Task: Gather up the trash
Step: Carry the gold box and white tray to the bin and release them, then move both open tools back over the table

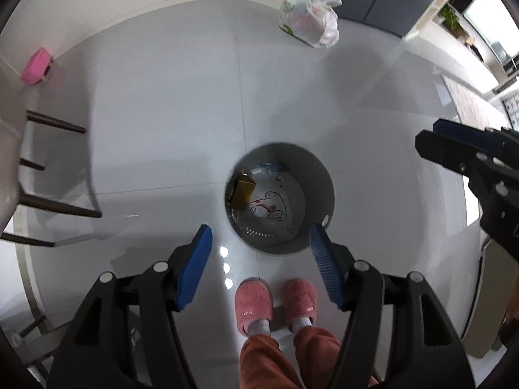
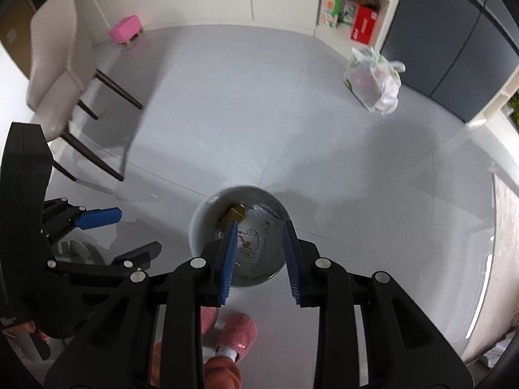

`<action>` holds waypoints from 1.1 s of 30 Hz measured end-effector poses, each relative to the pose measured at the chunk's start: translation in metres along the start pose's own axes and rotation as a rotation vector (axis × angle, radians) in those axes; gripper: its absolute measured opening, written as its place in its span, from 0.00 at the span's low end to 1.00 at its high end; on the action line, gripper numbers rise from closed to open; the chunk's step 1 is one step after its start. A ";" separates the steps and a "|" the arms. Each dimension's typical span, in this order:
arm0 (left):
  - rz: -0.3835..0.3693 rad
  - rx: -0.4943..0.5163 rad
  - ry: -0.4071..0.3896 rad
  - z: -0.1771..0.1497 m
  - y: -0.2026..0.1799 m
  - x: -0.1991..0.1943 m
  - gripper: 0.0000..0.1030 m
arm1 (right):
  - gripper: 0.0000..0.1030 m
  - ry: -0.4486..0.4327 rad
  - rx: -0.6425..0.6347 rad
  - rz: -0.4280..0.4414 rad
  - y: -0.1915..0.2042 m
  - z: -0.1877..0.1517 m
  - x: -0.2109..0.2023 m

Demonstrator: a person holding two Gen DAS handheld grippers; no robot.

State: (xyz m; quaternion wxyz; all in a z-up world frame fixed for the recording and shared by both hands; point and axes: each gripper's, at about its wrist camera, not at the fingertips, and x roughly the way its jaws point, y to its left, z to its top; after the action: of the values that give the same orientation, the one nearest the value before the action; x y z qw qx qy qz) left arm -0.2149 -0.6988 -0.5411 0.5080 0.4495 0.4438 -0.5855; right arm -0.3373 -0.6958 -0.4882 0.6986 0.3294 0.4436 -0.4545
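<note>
Grey trash bin [image 1: 280, 199] standing on pale tiled floor [image 1: 162, 97], low centre in both views, open top facing cams; holding yellow-brown carton [image 1: 244, 191] at bin's 9 o'clock, clear crumpled plastic [image 1: 269, 168] at 12, white wrapper w/ red cartoon print [image 1: 271, 207] in middle. Left gripper [image 1: 261, 267] hanging above bin's 6 o'clock edge, blue pads wide apart, nothing btwn them, tips framing bin rim and floor. Right gripper [image 2: 259, 259] pointing down over bin, pads parted a moderate gap, gripping nothing, bin contents showing thru gap; in left cam it's sitting at 3 o'clock [image 1: 454, 152]. Pink slippers [image 1: 275, 304] and rust-coloured trousers [image 1: 285, 356] of person showing just at bin's 6 o'clock. Further out: white plastic bag [image 1: 308, 19], knotted and full, lying on floor at 1 o'clock, well apart from bin, near dark cabinet [image 2: 454, 32]. Chair w/ dark legs [image 2: 81, 97] at 10 o'clock. Pink footstool [image 2: 126, 30] at 11, by wall. Shelf w/ coloured boxes [image 2: 350, 9] at 12–1.
</note>
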 end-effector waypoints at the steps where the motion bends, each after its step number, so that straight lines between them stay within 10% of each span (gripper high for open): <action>1: 0.008 -0.011 -0.011 0.000 0.003 -0.020 0.61 | 0.27 -0.007 -0.012 0.003 0.005 0.005 -0.012; 15: 0.123 -0.310 -0.197 -0.075 0.090 -0.257 0.69 | 0.46 -0.142 -0.356 0.130 0.149 0.056 -0.200; 33: 0.430 -1.115 -0.309 -0.344 0.185 -0.420 0.69 | 0.46 -0.159 -1.088 0.566 0.417 -0.021 -0.308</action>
State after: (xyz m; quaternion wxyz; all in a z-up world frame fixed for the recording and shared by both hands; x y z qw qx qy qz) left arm 0.0286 -0.2970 -0.2122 0.8317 0.1056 0.5038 -0.2082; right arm -0.0171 -0.4178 -0.1895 0.8908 -0.0042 0.4540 0.0167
